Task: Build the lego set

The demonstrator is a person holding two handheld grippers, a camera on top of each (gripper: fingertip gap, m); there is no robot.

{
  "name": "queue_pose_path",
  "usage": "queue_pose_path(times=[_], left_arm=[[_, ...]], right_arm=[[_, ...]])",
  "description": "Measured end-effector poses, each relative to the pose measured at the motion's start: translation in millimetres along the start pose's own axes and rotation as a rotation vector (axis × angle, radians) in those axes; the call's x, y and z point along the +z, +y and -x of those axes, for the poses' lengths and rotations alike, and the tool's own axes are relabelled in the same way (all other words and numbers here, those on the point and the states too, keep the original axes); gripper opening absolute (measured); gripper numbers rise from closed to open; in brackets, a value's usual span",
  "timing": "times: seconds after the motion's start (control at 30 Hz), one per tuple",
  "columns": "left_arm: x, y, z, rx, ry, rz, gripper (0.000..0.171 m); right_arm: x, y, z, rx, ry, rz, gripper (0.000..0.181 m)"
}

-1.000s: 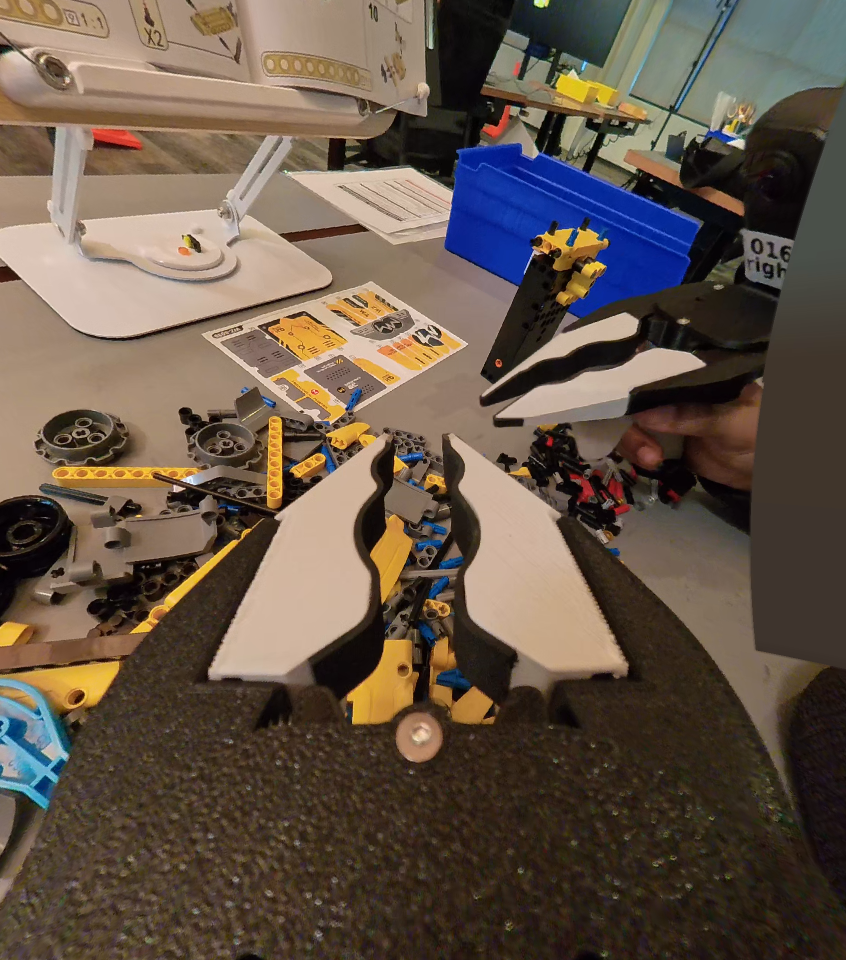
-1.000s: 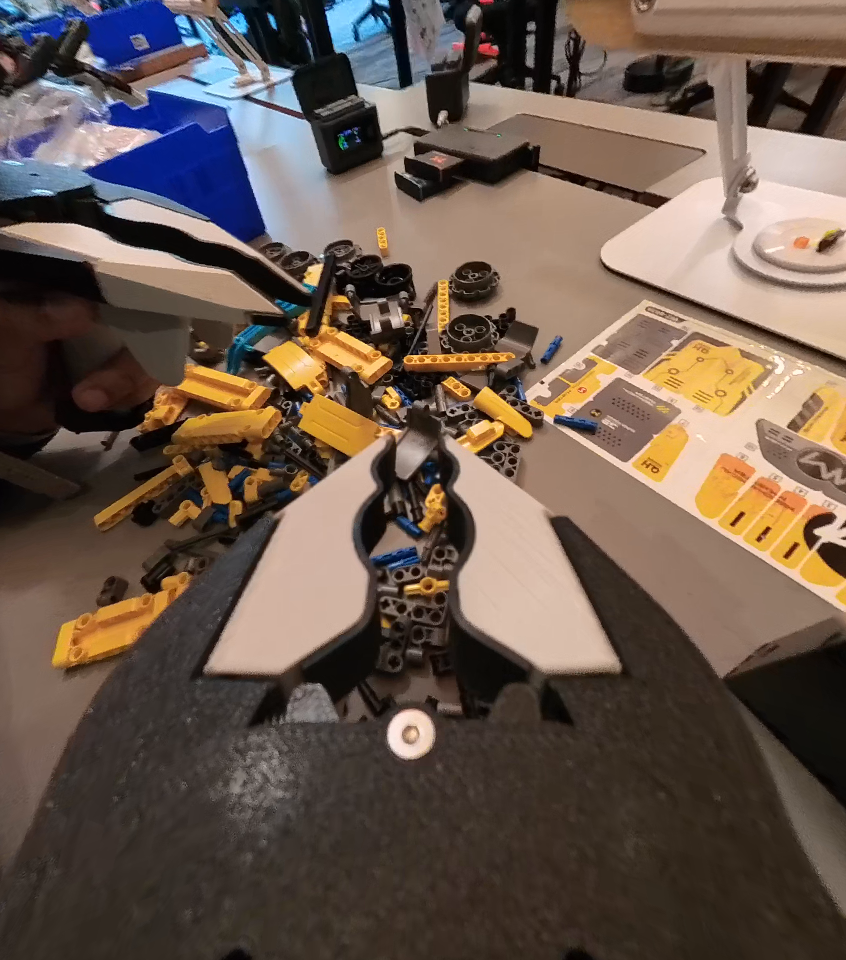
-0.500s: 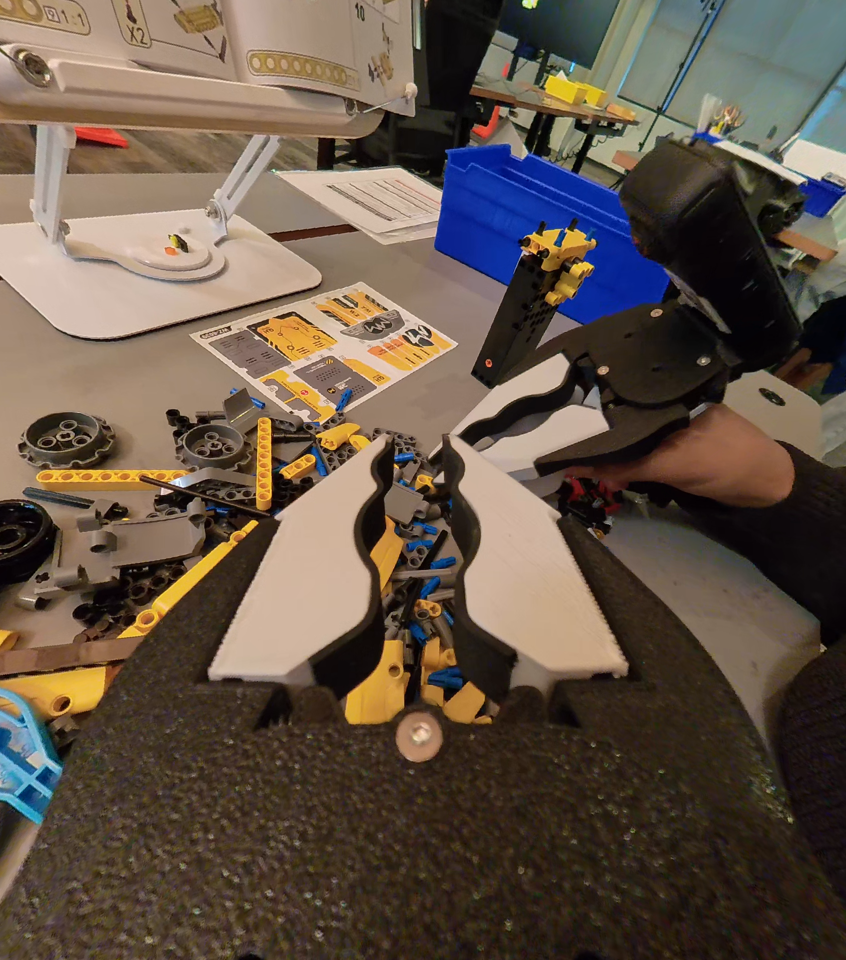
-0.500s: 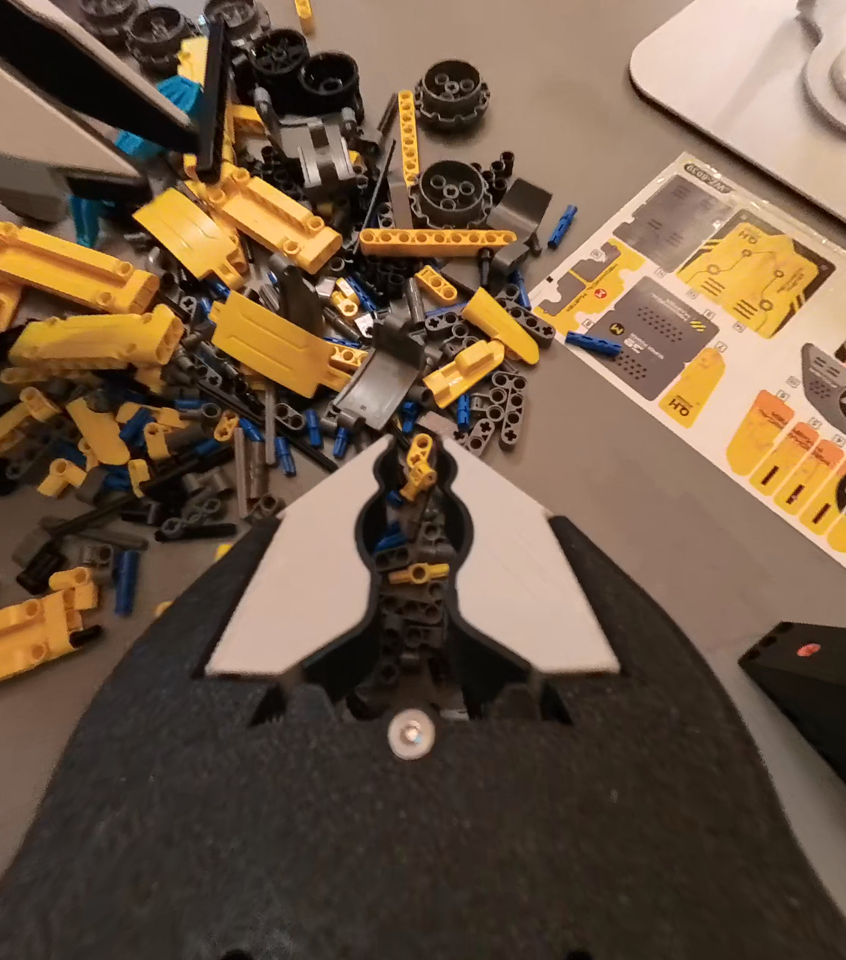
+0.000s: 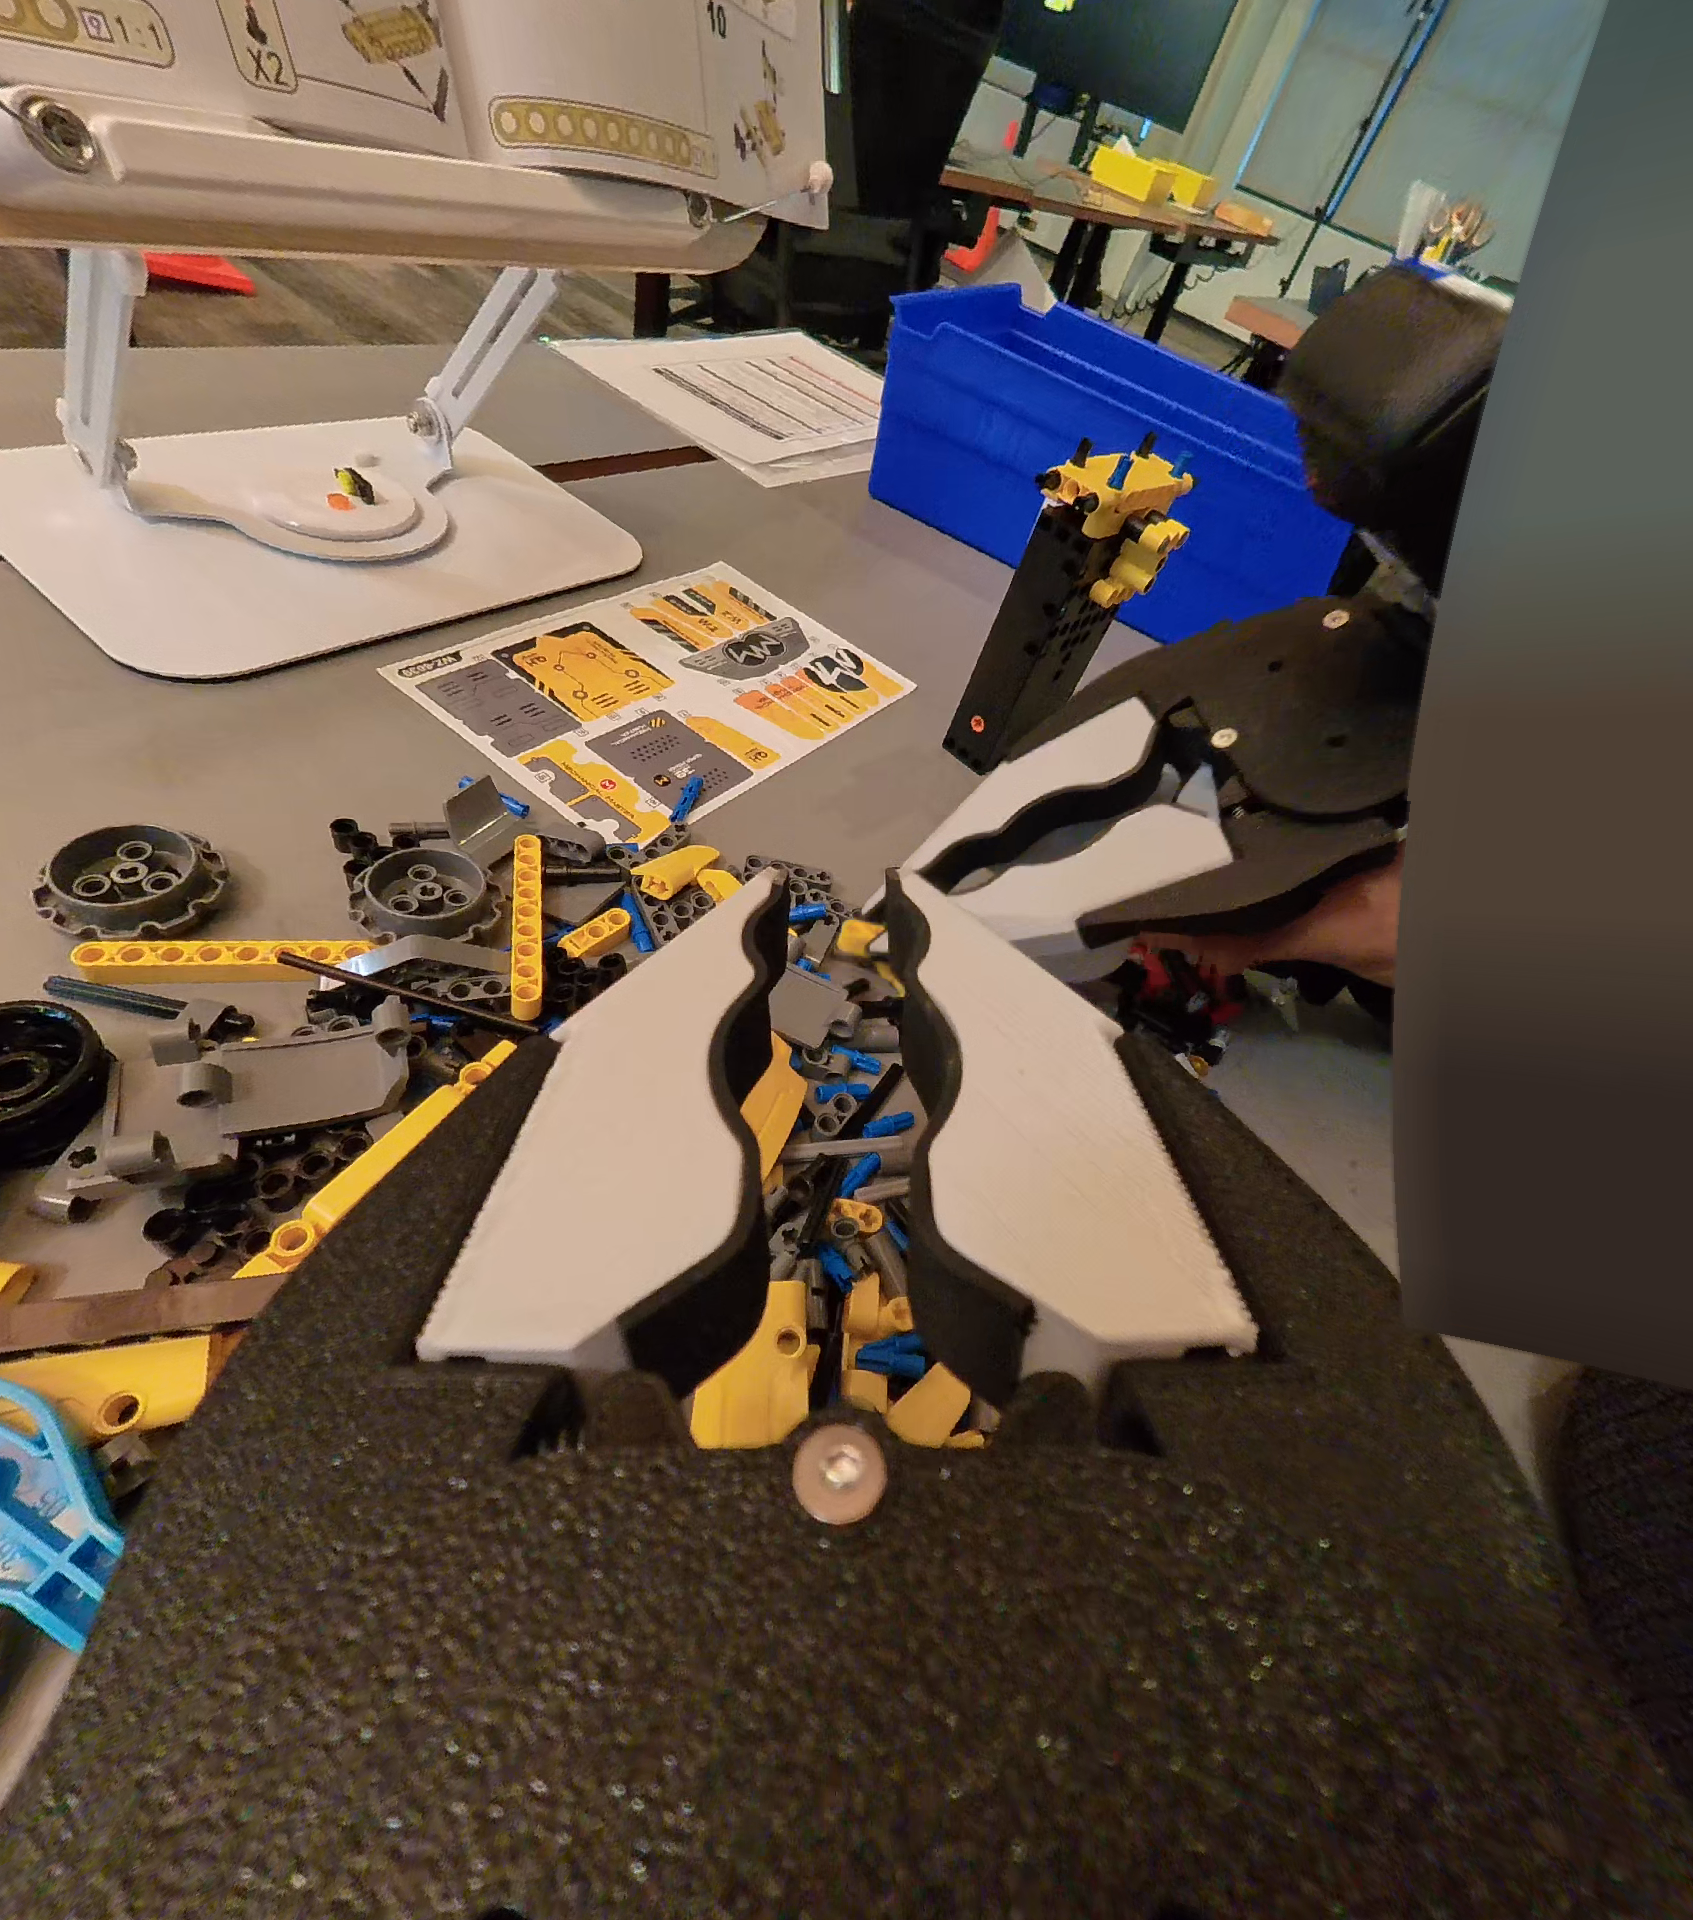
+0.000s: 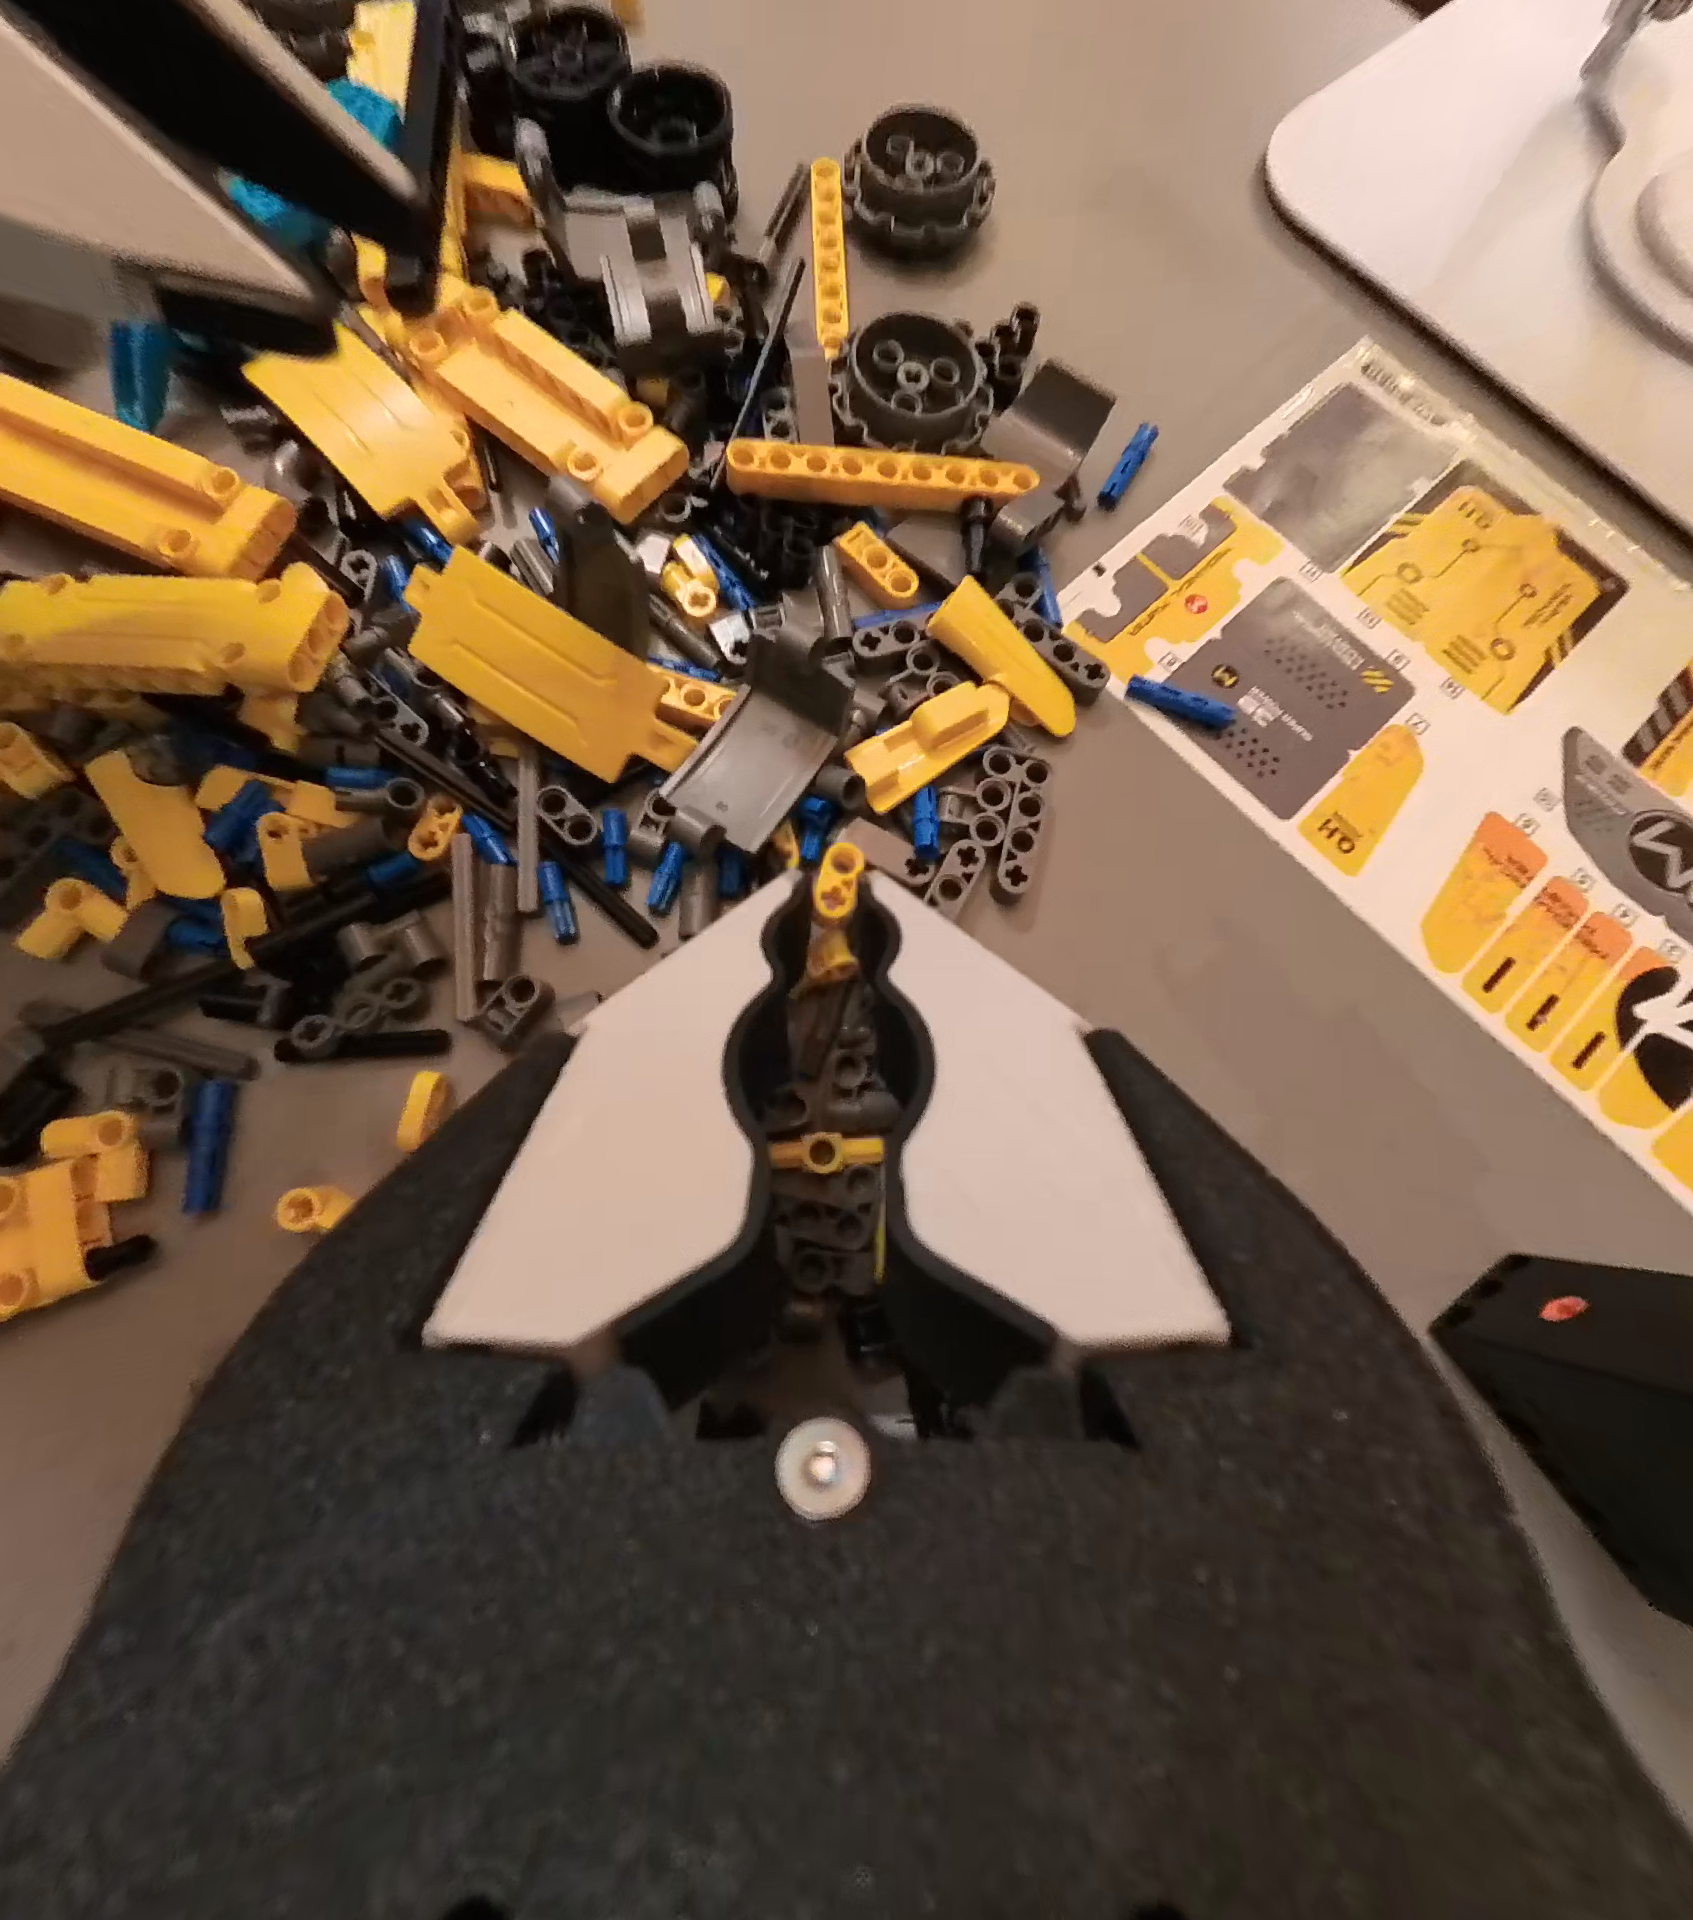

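Sitting on a grey table (image 5: pixel 42 727), brick pile (image 6: pixel 509 644); right gripper (image 6: pixel 837 883), dropped closer, apparently pinches a yellow connector (image 6: pixel 837 891); left gripper (image 5: pixel 826 899) gapes.

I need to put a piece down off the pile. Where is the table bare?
Bare grey table lies between the brick pile and the sticker sheet, just ahead of the right gripper. More lies between the white stand base and the grey wheel hub. The pile itself is crowded.

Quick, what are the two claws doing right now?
Left gripper: open, holding nothing, above the brick pile.
Right gripper: shut on a small yellow connector.
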State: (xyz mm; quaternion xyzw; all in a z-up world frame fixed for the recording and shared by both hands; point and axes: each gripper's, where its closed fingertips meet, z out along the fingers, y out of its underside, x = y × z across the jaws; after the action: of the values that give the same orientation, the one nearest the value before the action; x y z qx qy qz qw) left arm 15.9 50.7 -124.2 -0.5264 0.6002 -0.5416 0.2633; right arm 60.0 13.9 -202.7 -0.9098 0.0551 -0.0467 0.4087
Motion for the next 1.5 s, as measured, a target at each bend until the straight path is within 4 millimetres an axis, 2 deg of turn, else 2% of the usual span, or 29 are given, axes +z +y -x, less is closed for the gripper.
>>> queue_pose_path(times=[0.2,0.33,0.43,0.5,0.57,0.7,0.8,0.87,1.0,1.07,1.17,1.27,1.33,1.4,1.5], left_arm=[[-0.3,-0.2,0.8,0.001,-0.003,-0.002,0.018],[-0.8,-1.2,0.3,-0.004,0.001,-0.008,0.018],[-0.6,-1.0,0.9,-0.003,-0.001,-0.006,0.018],[-1.2,-1.7,0.5,-0.008,0.002,-0.010,0.018],[-1.7,-2.4,0.2,-0.012,0.006,-0.015,0.018],[-1.4,-2.6,0.1,-0.019,0.010,-0.014,0.018],[-0.5,-1.7,-0.1,-0.019,0.010,-0.010,0.018],[0.3,-0.8,1.4,-0.012,0.000,-0.005,0.018],[0.5,0.3,4.1,-0.012,-0.010,-0.002,0.018],[0.9,1.2,5.9,-0.013,-0.015,0.001,0.018],[2.1,2.9,6.5,-0.020,-0.012,0.007,0.018],[2.1,3.7,8.2,-0.010,-0.025,0.012,0.018],[1.7,3.5,9.9,-0.005,-0.033,0.010,0.018],[1.6,3.5,10.6,-0.011,-0.033,0.009,0.018],[1.9,3.6,11.6,-0.016,-0.034,0.009,0.018]], right_arm=[[-27.9,-24.0,-7.9,0.017,0.001,-0.172,0.008],[-75.2,-43.2,-29.7,0.104,0.046,-0.335,0.008],[-119.7,-36.5,-53.7,0.149,0.129,-0.397,0.009],[-151.8,-18.5,-72.1,0.178,0.199,-0.390,0.008],[-187.6,11.2,-96.3,0.194,0.311,-0.334,0.008],[-258.3,94.6,-143.0,0.213,0.490,-0.169,0.008],[-291.4,153.4,-156.1,0.377,0.493,-0.123,0.008],[-296.8,184.9,-154.2,0.449,0.485,-0.097,0.008],[-286.5,244.2,-142.2,0.465,0.472,0.060,0.008],[-281.8,260.9,-139.1,0.477,0.465,0.095,0.008],[-278.7,271.3,-138.3,0.473,0.471,0.119,0.009],[-277.5,273.6,-138.1,0.463,0.473,0.142,0.009],[-282.0,267.7,-141.7,0.446,0.492,0.135,0.017],[-286.9,247.4,-143.9,0.446,0.490,0.066,0.018],[-280.8,194.6,-134.2,0.440,0.426,-0.075,0.020]])
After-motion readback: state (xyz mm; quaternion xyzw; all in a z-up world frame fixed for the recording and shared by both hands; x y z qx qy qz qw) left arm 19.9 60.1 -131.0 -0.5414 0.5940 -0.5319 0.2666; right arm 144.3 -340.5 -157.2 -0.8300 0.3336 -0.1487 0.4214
